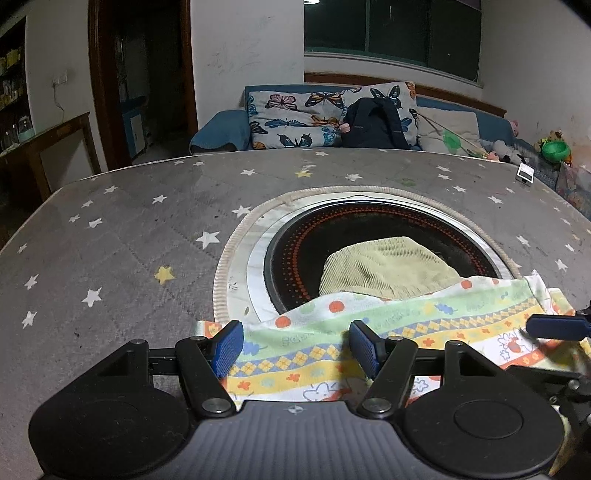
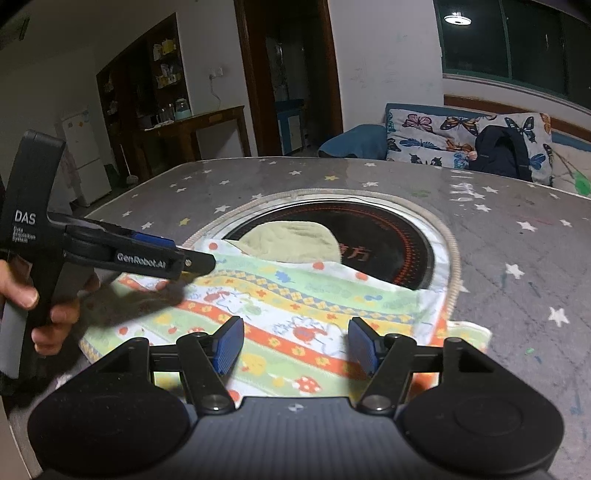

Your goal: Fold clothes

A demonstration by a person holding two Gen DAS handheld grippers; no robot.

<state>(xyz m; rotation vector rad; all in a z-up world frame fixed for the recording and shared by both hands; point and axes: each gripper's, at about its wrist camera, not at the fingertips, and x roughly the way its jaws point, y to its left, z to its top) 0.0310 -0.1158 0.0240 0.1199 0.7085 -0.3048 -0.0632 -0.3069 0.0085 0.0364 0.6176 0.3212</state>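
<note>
Grey star-print cover on the table, dim room, night outside the window. Nearest: left tongs spread wide, blue pads apart, nothing between them, hovering over the near edge of the patterned cloth. Right tongs likewise wide open and empty, over the same cloth. Cloth lies flat at the table's near side, striped with orange, yellow and green bands and small cartoon prints; its far edge overlaps the round black cooktop set into the table middle. Right edge of the cloth looks doubled over, a yellowish layer peeking out beneath.

From the right wrist view the left tool shows side-on at left, its tongs low over the cloth's left part, a hand wrapped round the handle; cannot tell whether it touches the fabric. From the left wrist view only a blue tip of the right tongs enters at the right edge.

Just past the patterned cloth, a pale yellow-green ribbed garment sits on the cooktop, partly tucked under the cloth's far edge. Braided trim rings the cooktop cutout. Small white gadget at the table's far right corner.

Beyond the table: blue sofa with butterfly cushions, dark backpack, soft toys at right. Dark doorway and wooden side table at left.
</note>
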